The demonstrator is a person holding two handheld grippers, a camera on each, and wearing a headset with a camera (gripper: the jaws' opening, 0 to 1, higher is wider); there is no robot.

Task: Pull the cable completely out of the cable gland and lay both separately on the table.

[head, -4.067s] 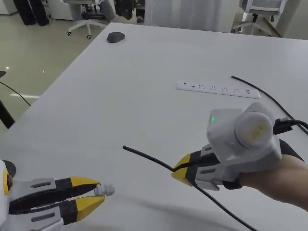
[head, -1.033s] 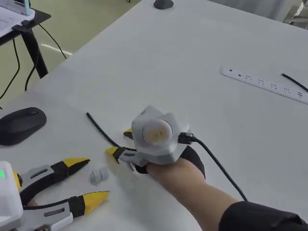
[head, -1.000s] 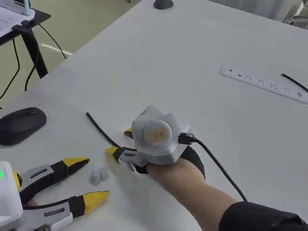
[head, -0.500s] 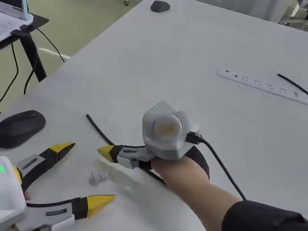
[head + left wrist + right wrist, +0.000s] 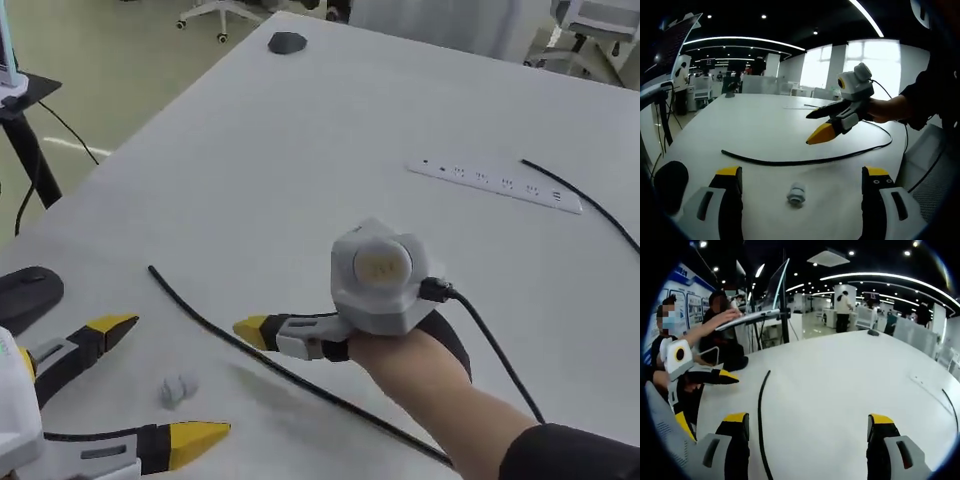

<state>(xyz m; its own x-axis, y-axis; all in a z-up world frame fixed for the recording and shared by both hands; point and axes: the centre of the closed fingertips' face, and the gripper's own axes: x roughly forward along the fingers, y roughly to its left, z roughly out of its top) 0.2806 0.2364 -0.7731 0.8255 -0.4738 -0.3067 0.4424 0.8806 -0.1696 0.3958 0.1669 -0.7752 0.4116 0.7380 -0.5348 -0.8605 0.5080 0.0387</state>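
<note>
Black cable (image 5: 250, 350) lies loose on the white counter (image 5: 300, 150), just beyond the small grey cable gland (image 5: 177, 389) and apart from it. The left tool (image 5: 802, 172) is spread wide, one jaw on each side of the gland, touching nothing. The right tool (image 5: 807, 418), beyond the gland, is also wide and empty.

Open-plan office, lab-like. Evidence: long white worktable (image 5: 300, 150); power strip (image 5: 497, 183) lying on it; computer mouse (image 5: 287, 42) at its far end; wheeled office chairs (image 5: 215, 12) on a pale green floor (image 5: 90, 60); monitor on a stand (image 5: 776, 290) beside the table; dark ceiling (image 5: 790, 20) with curved strip lights (image 5: 890, 276); tall bright windows (image 5: 865, 60); a person (image 5: 844, 305) standing in the background
</note>
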